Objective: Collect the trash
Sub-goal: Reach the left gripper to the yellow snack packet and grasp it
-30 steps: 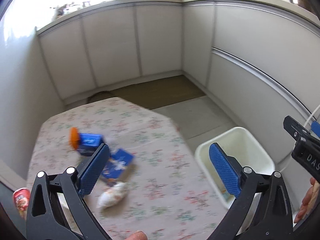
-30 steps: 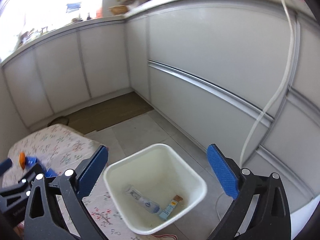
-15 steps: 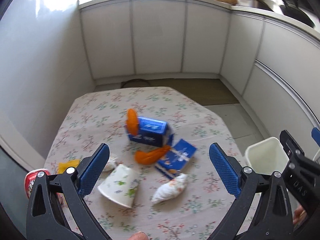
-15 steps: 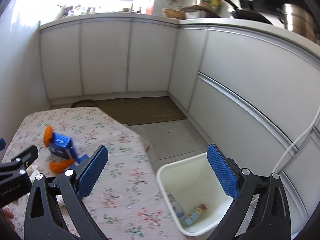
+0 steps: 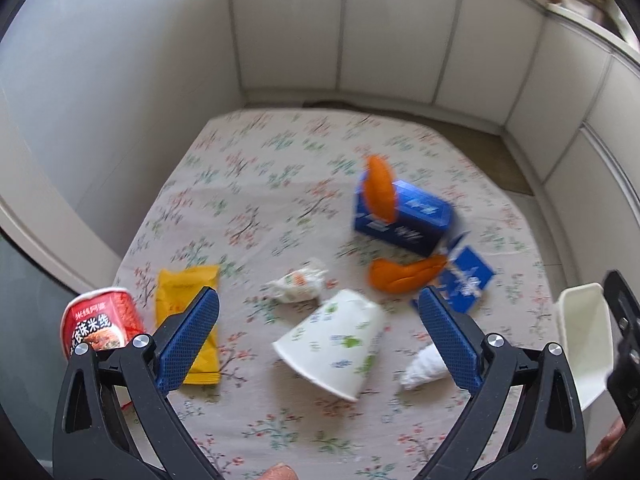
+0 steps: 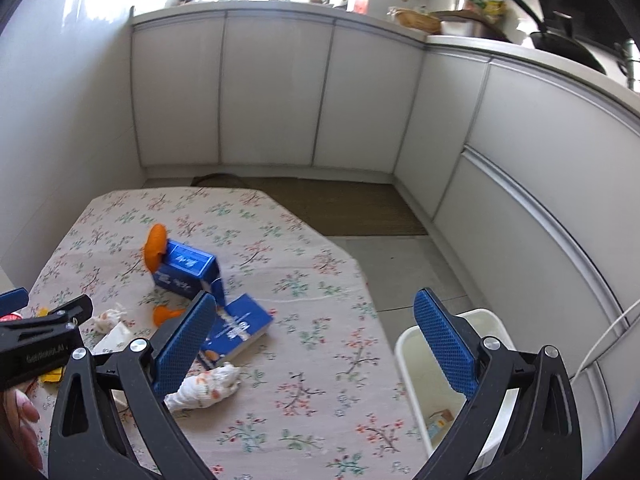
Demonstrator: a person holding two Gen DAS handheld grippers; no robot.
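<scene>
Floral tablecloth (image 5: pixel 256 168), blue box (image 5: pixel 404 216), orange peels (image 5: pixel 404 274), yellow packet (image 5: pixel 186 292).

home kitchen | white cabinets (image 6: pixel 276 92) | countertop pans (image 6: pixel 560 46) | floral tablecloth (image 6: pixel 280 280)

- A floral tablecloth (image 6: pixel 304 288) covers the table and serves as the landmark here
- White cabinet doors (image 6: pixel 276 92) stand beyond the far edge of the tablecloth and curve round to its right
- A brown floor mat (image 6: pixel 348 210) lies on the floor between the tablecloth's far right corner and the cabinets
- Grey floor tiles (image 6: pixel 408 264) show to the right of the tablecloth
- A white worktop (image 6: pixel 532 56) runs above the cabinets, far right of the tablecloth, with a dark pan (image 6: pixel 568 46) and a basket (image 6: pixel 416 20) on it
- A white cable (image 6: pixel 608 332) hangs down the cabinet front right of the tablecloth
</scene>
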